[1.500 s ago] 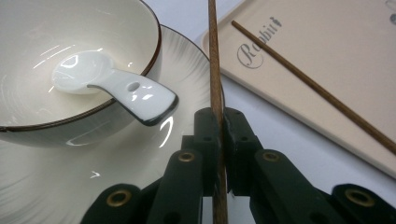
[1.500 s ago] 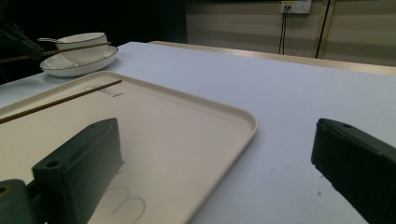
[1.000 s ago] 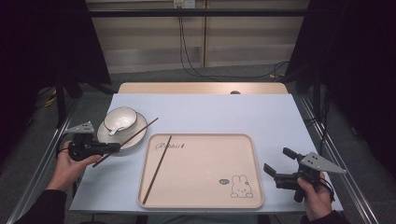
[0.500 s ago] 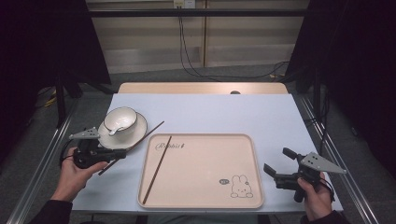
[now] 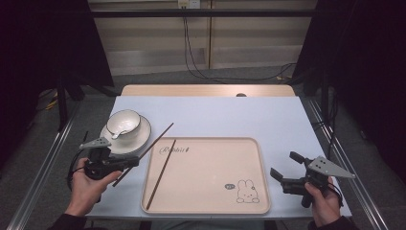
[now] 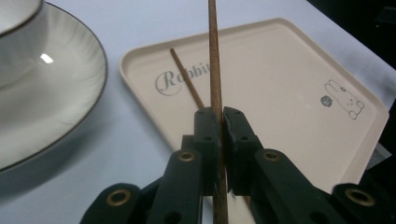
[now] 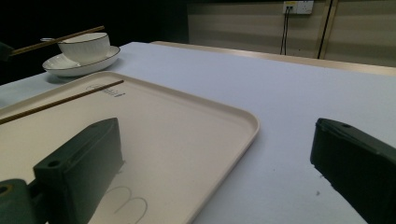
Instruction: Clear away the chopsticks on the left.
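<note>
Holding one chopstick (image 6: 214,70) between the jaws of the left gripper (image 5: 125,163), pressed together on the stick near its lower part — the long end points forward, over the near left corner of the tray (image 5: 249,211). Already lying on the tray: a second chopstick (image 5: 161,174), slanted along the left side, its far tip close to the printed word. Probably the step in hand: laying the held stick next to that one.

For doing it well — turning the wrist first, so that the held stick runs parallel to the lying one, then lowering it flat, just beside and not across. Opening only when the stick rests on the tray along its whole length; otherwise, likely rolling. Keeping clear of the plate (image 5: 138,141) and the bowl (image 5: 123,122) on it, near the left hand.

The right gripper (image 5: 286,173) — spread wide, pinching nothing, low over the table (image 5: 215,115) beside the right edge of the tray.
</note>
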